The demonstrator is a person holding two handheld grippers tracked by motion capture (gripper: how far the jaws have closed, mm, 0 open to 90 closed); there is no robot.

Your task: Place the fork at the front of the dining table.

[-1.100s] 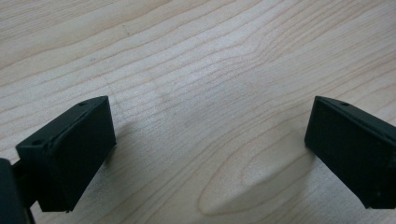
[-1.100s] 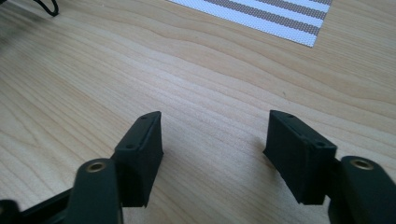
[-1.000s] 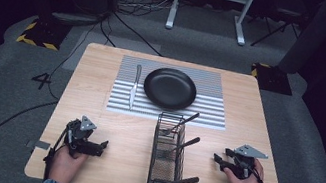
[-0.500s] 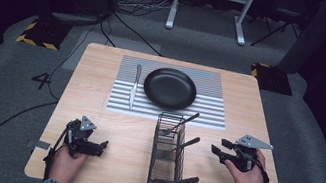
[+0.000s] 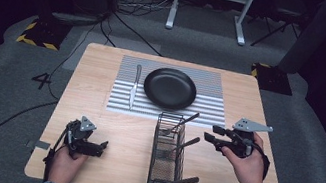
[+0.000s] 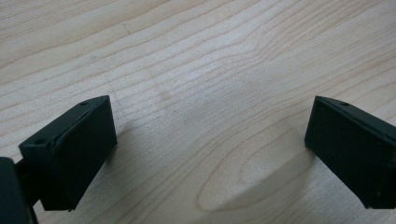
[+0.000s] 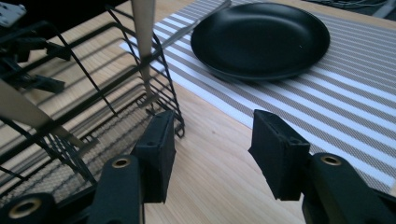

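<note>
Differs from a second ago mainly at the right gripper (image 5: 210, 134): up off the table (image 5: 96, 110) and nearer the basket (image 5: 166, 154), hand raised beside its right wall, jaws having just been closing, yet parted with nothing between them. Seen in the right gripper view as two black pads over bare wood, the basket's corner just beyond the left pad, the plate (image 7: 260, 39) farther on. Same spot as before for the left gripper (image 5: 103, 147), low at the near left of the table, jaws spread wide over bare wood grain in the left gripper view, empty. Unmoved too the mat (image 5: 218, 81), striped grey and white, at the table's far middle, with the black round plate on it and a knife (image 5: 135, 86) lying on the mat's left part, just beside the plate. Basket: black wire, tall and narrow, open at the top, standing at the near middle of the table between the two grippers, just in front of the mat. Inside it, utensils (image 5: 185, 122) leaning at a slant, handles poking out to the right over the rim and through the wires; what kind, cannot tell.
</note>
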